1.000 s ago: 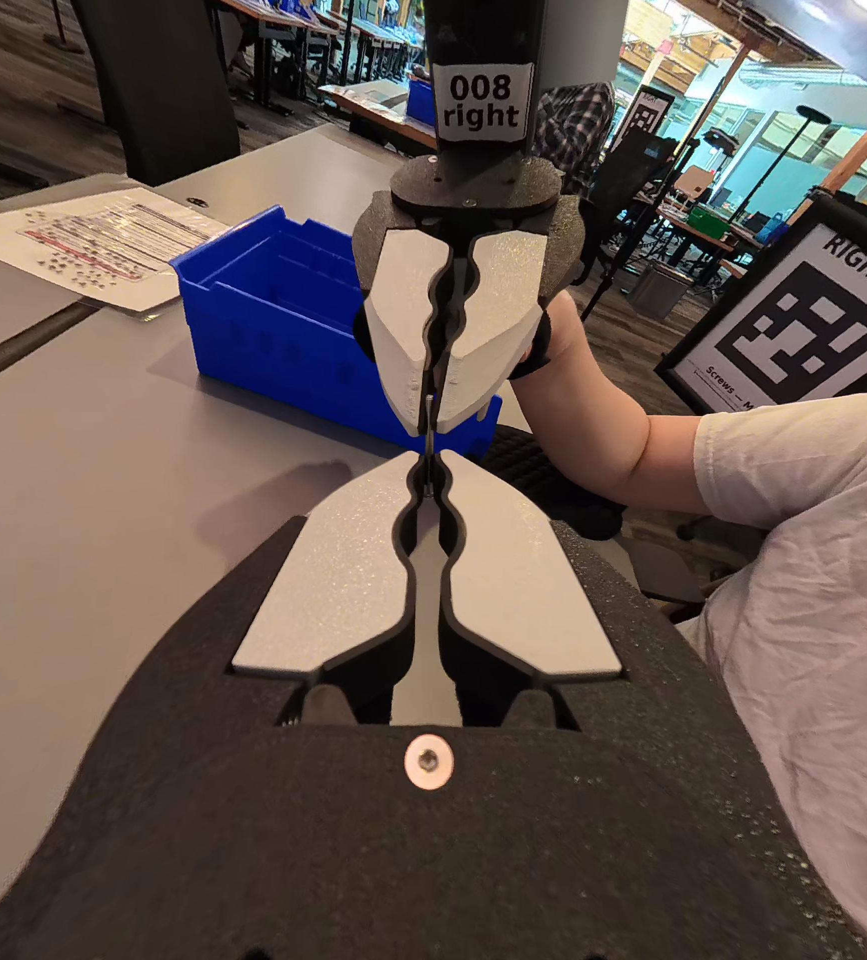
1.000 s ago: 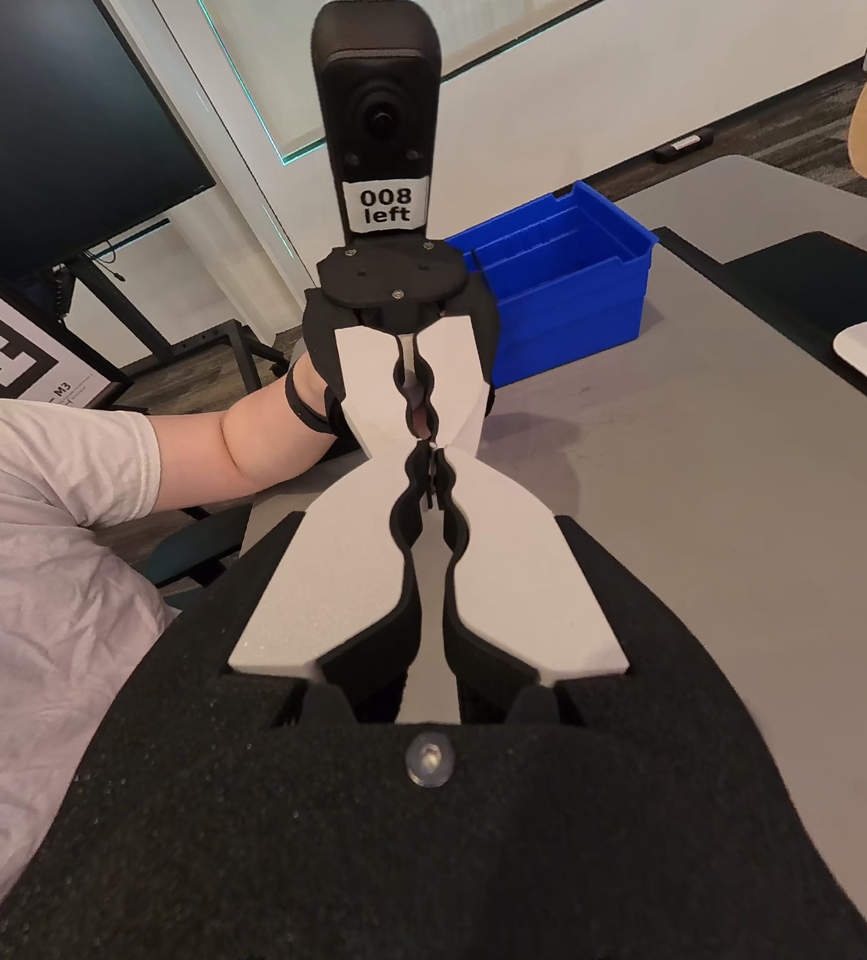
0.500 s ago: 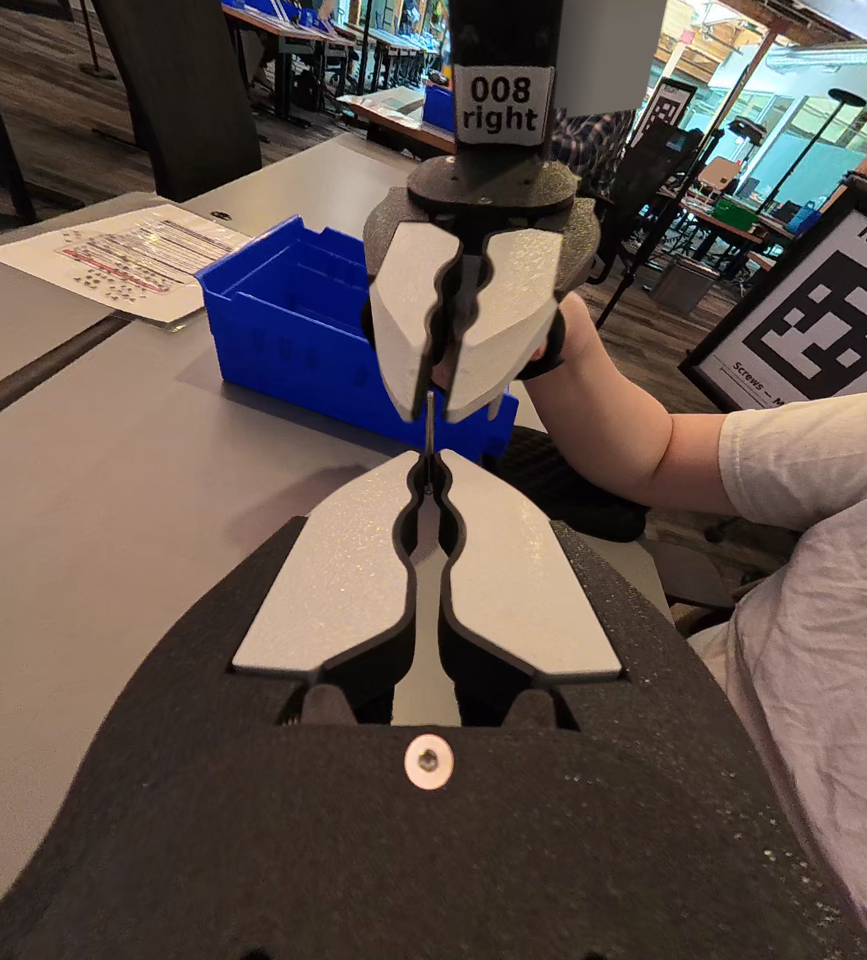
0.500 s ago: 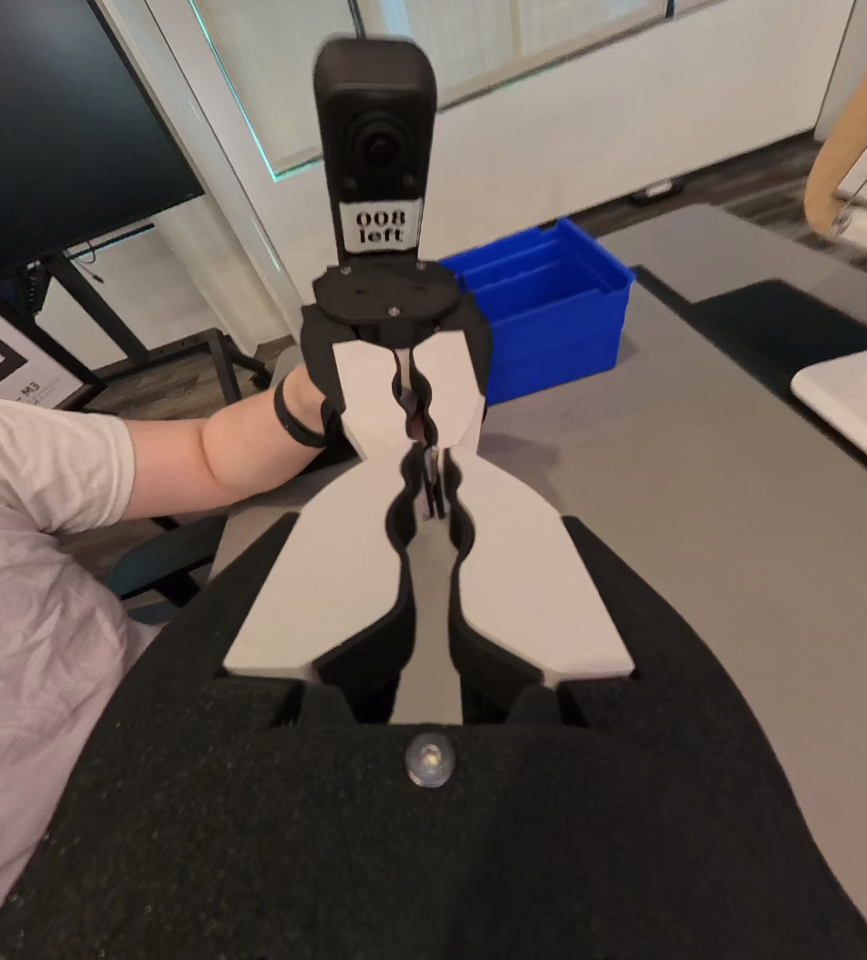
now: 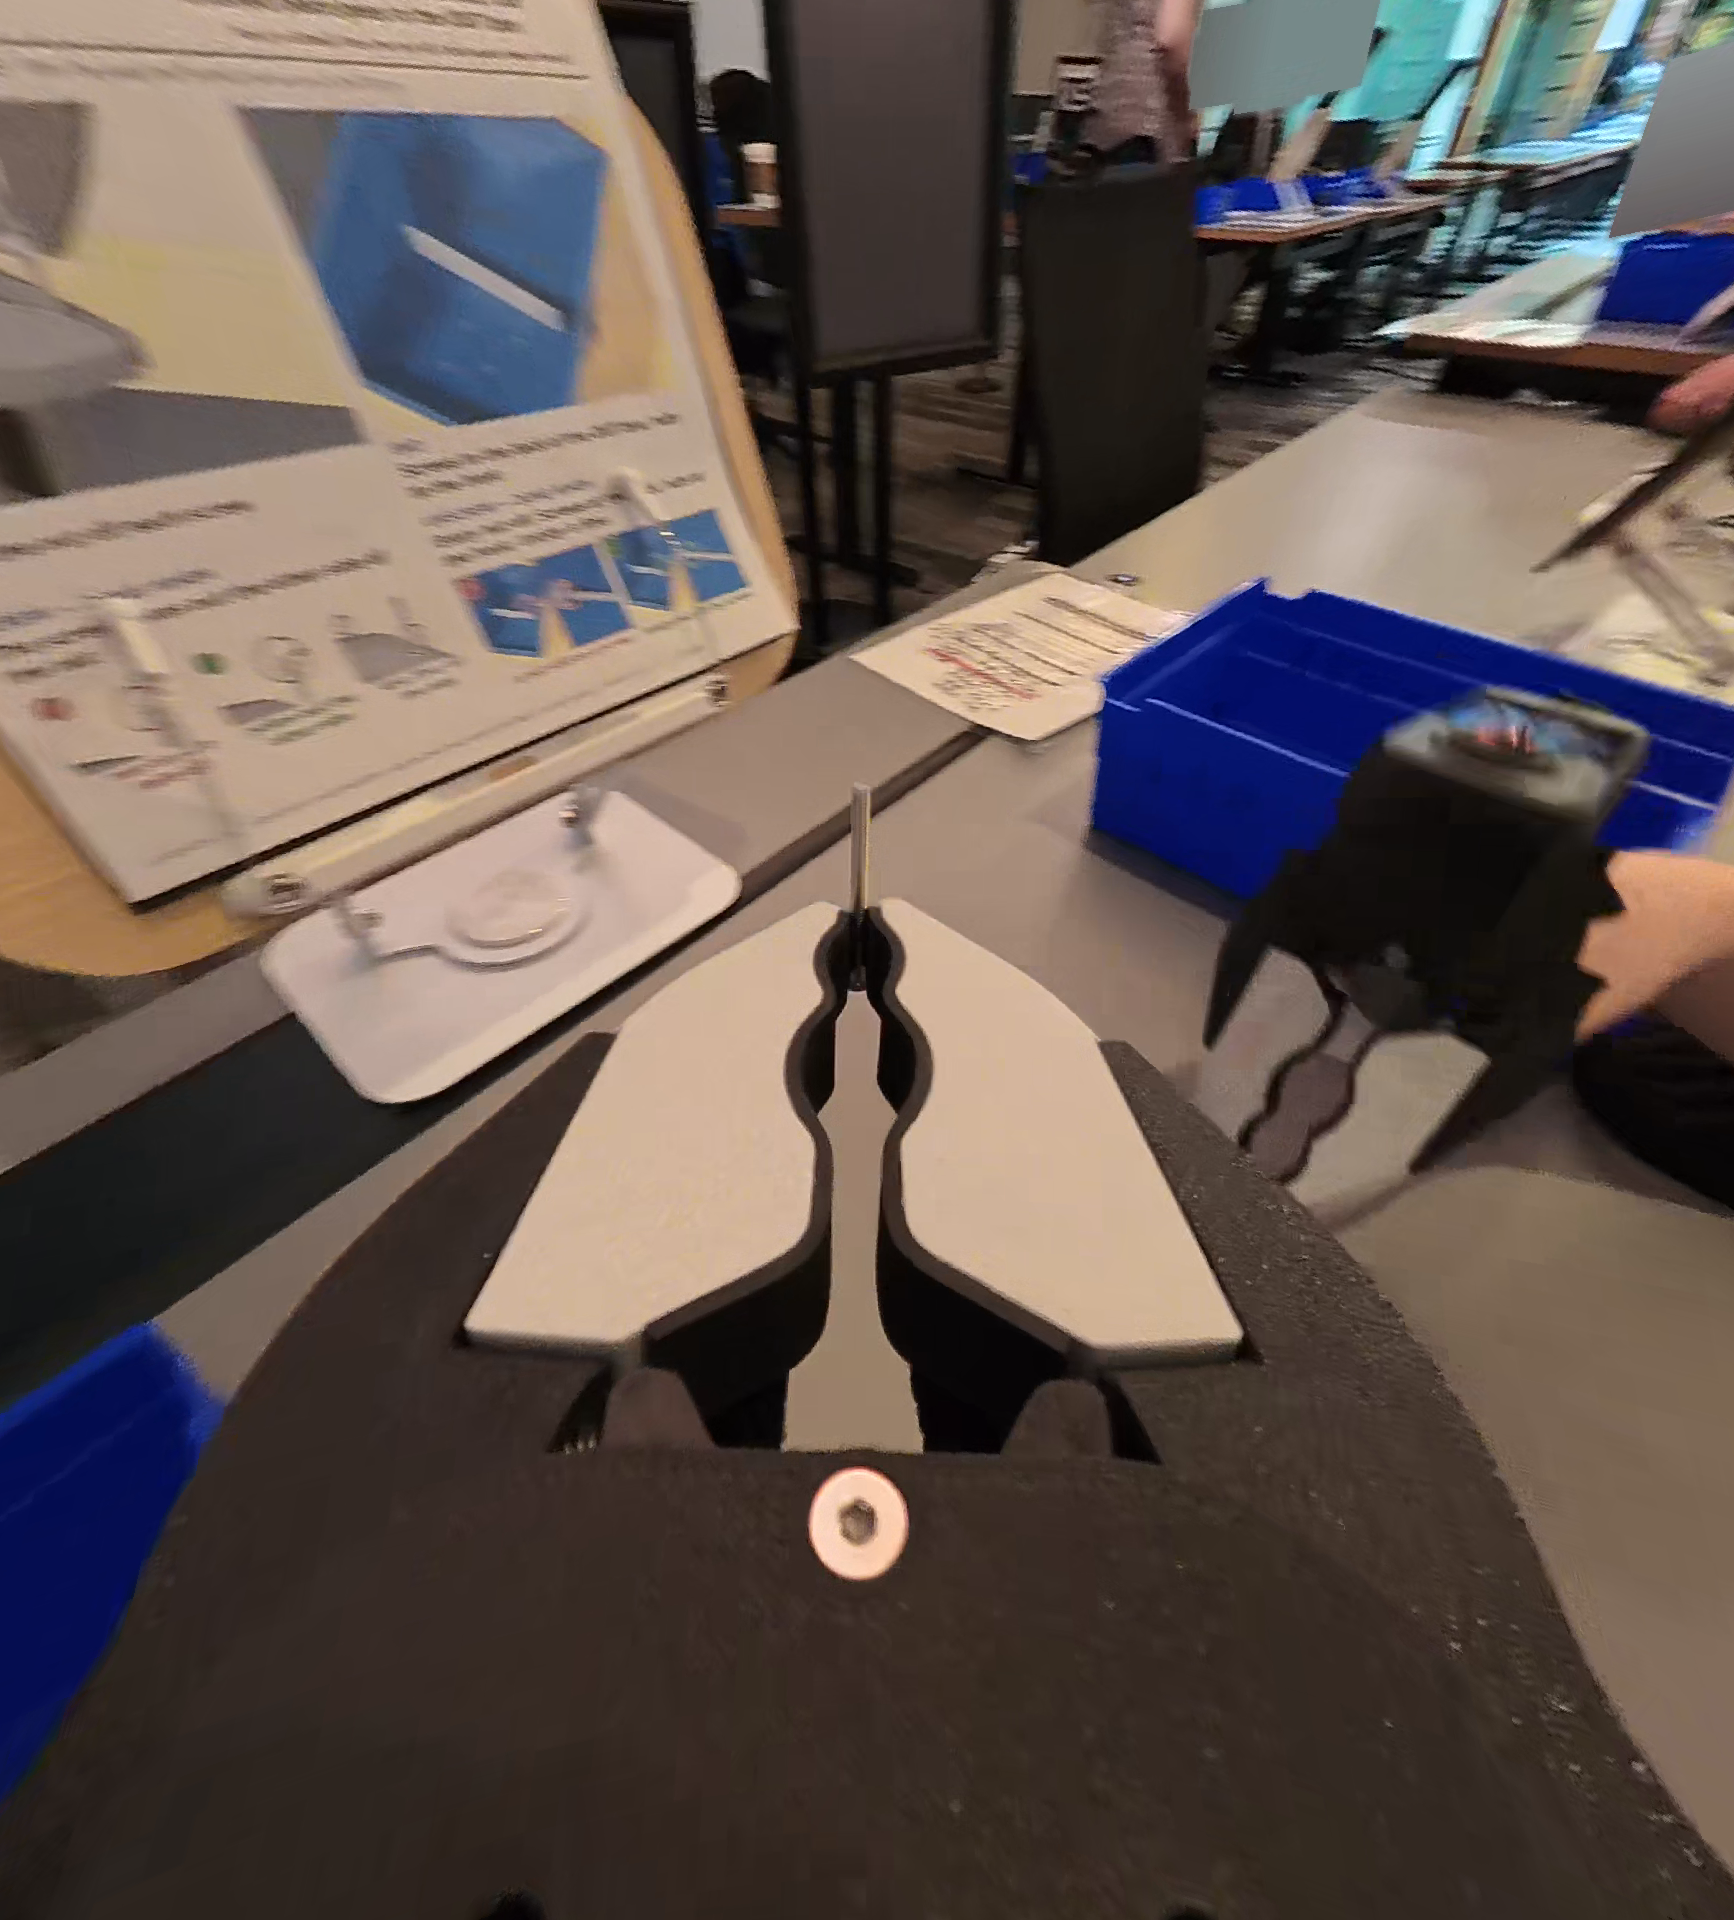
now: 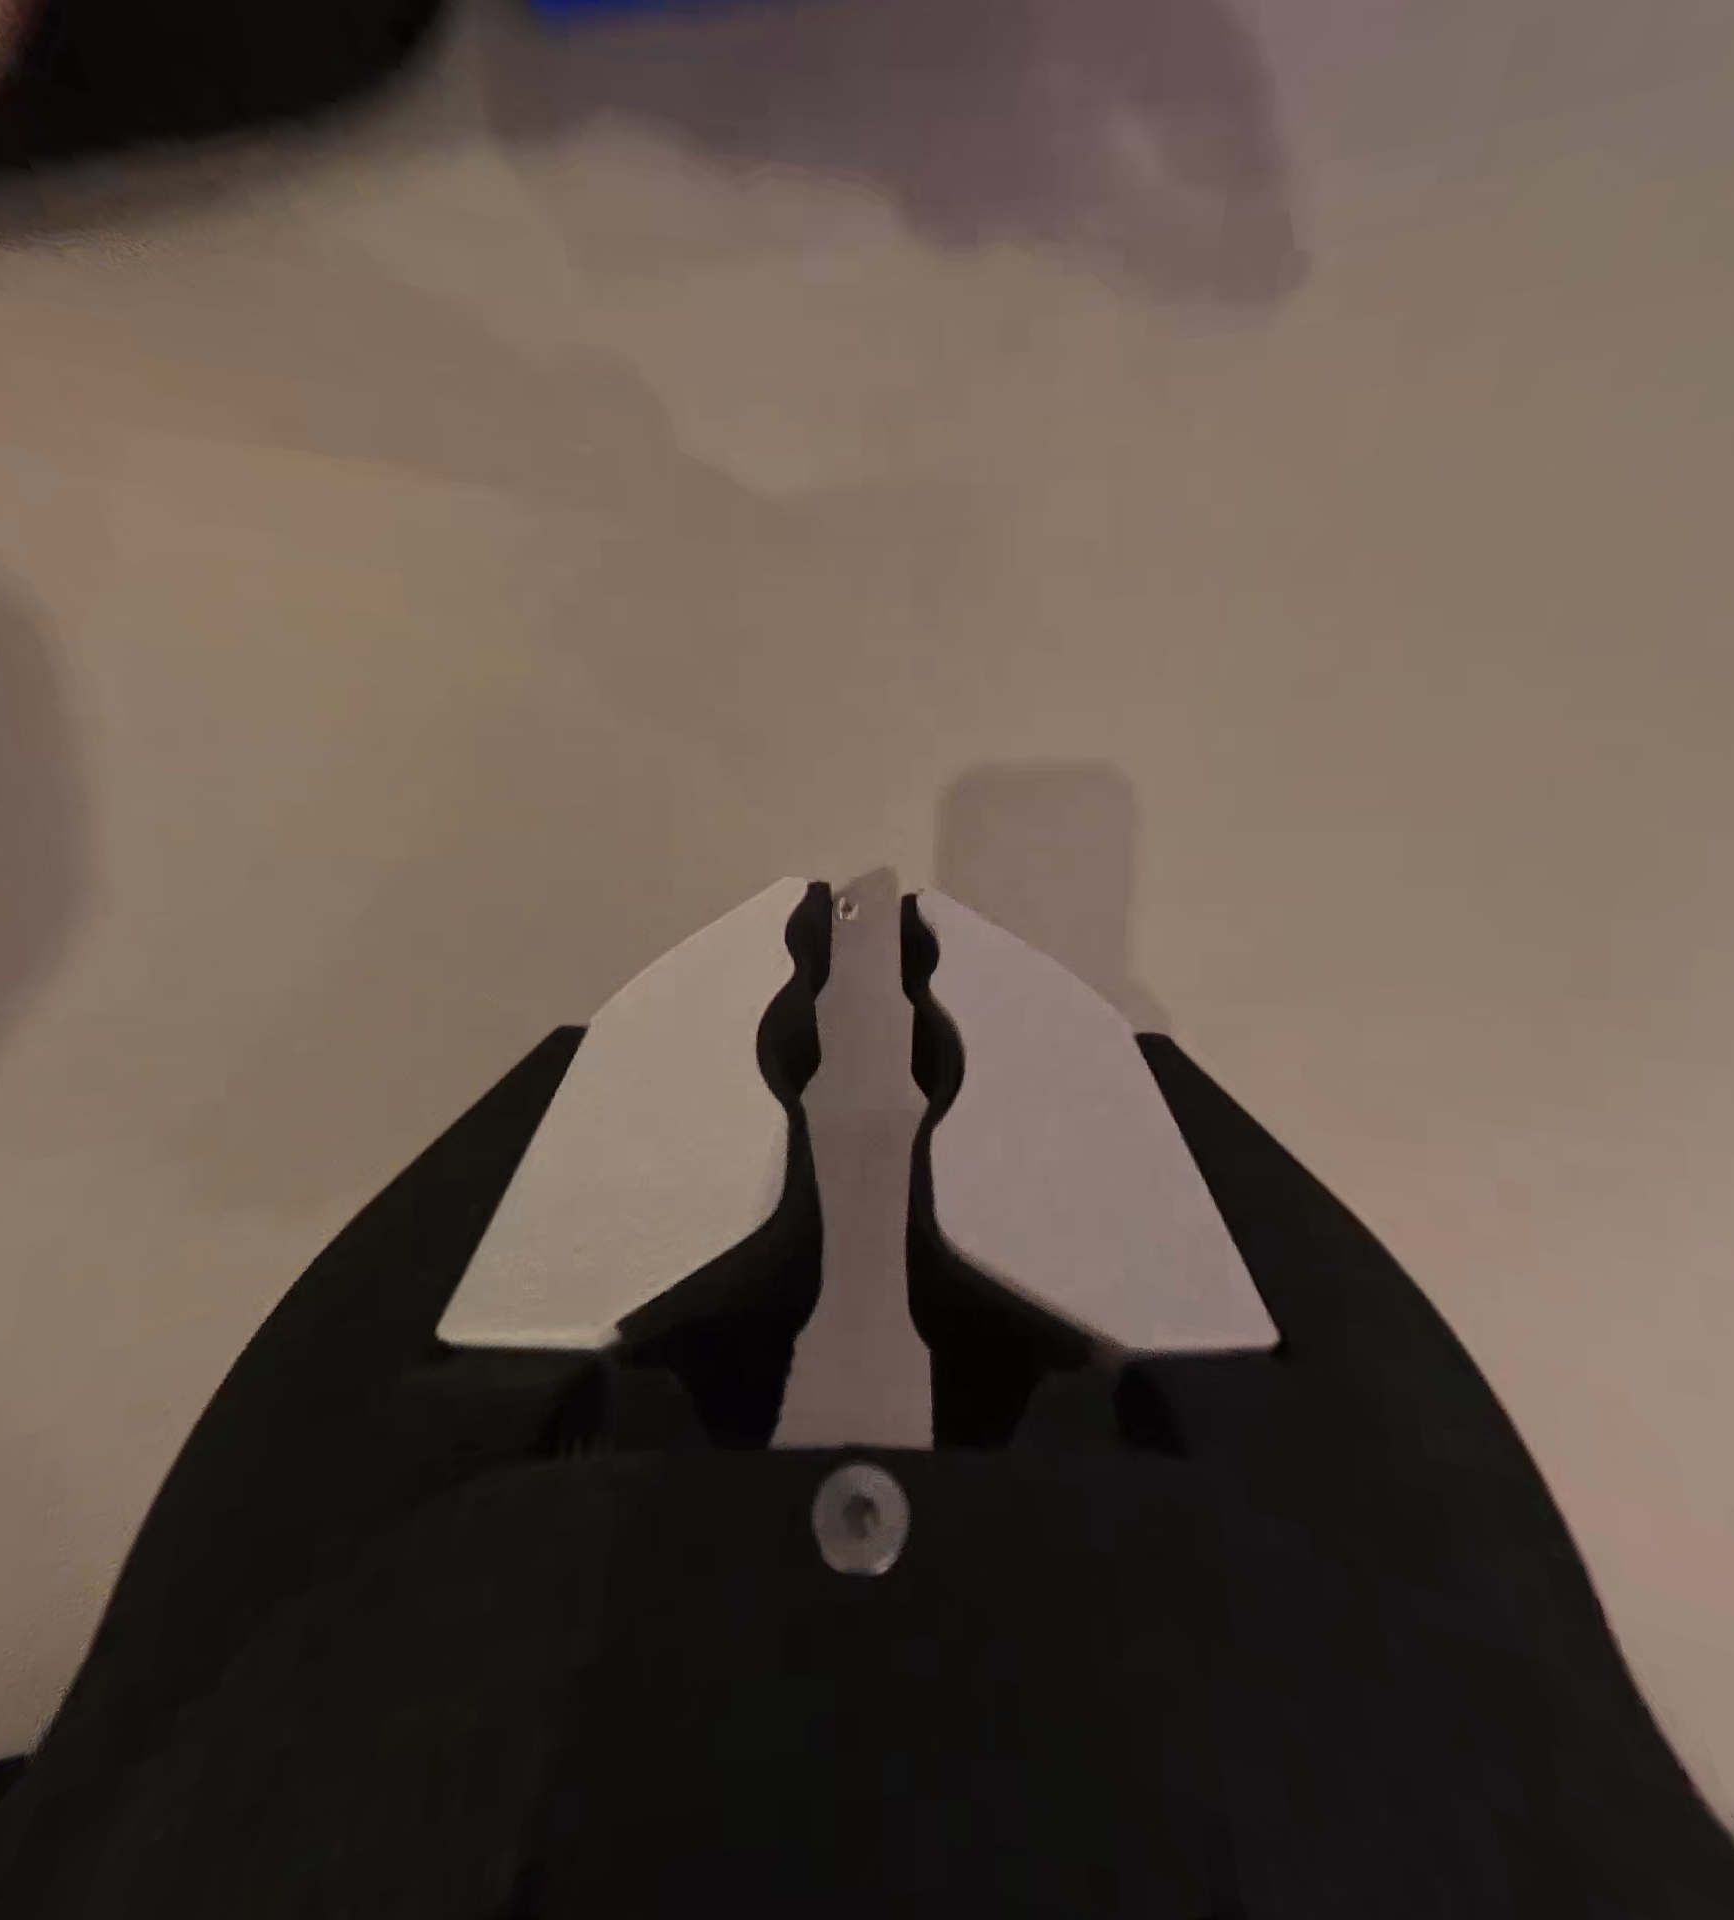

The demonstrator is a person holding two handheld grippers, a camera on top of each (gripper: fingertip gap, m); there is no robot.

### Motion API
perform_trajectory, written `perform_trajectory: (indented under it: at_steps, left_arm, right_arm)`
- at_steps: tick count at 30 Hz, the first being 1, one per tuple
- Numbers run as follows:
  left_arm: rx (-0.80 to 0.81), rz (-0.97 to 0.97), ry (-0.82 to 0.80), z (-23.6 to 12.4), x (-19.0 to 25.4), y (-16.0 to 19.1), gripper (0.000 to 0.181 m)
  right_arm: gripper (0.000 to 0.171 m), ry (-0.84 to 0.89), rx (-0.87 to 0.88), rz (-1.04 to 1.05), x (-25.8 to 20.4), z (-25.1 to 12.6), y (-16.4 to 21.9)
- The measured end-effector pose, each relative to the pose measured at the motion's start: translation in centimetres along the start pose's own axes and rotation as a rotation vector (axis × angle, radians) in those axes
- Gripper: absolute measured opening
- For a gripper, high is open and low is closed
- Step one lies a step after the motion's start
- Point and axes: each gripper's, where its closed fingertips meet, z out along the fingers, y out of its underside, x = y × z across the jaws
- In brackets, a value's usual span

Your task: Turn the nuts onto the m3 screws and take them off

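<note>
1. Between my left gripper's (image 5: 855, 914) clenched fingertips stands the m3 screw (image 5: 859, 844), a thin, pale metal shaft pointing forward past the tips, its threads too fine to make out.
2. My right gripper (image 6: 865, 902) points down at the grey table (image 6: 1362, 623); its fingers (image 6: 697, 1101) are parted by a narrow gap, and a tiny silvery nut (image 6: 847, 909) sits by the left tip, whether touching it I cannot tell.
3. Bare tabletop surrounds my right gripper.
4. Ahead of the screw, a white stand base (image 5: 499, 935) carrying an instruction board (image 5: 323, 416) lies near left, and a blue bin (image 5: 1362, 727) lies right.
</note>
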Motion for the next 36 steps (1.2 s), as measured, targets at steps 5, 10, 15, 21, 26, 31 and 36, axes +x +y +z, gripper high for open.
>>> perform_trajectory:
  at_steps: [5,10,15,21,26,31,36]
  left_arm:
    - [-0.042,0.044,-0.195,0.1,-2.4,0.8,0.002]
    - [-0.105,0.050,-0.253,1.0,-2.9,2.2,0.002]
    - [-0.139,0.044,-0.251,1.7,-2.8,3.0,0.002]
    - [-0.152,0.046,-0.283,1.9,-3.1,3.4,0.002]
    - [-0.165,0.054,-0.339,1.8,-3.9,3.8,0.002]
    - [-0.161,0.048,-0.357,1.7,-4.3,3.9,0.002]
    - [-0.160,0.057,-0.358,1.6,-4.2,3.8,0.002]
  right_arm:
    - [0.014,0.024,-0.163,-0.035,-0.1,3.4,2.4]
    - [0.014,0.031,-0.178,-0.093,-0.3,4.3,2.5]
    - [0.013,0.031,-0.172,-0.086,-0.2,4.8,2.6]
    - [0.011,0.032,-0.173,-0.082,-0.1,4.8,2.6]
    - [0.011,0.055,-0.191,-0.102,-0.1,4.8,2.6]
    - [0.013,0.066,-0.206,-0.114,-0.1,4.8,2.6]
    - [0.013,0.069,-0.206,-0.109,-0.1,4.8,2.6]
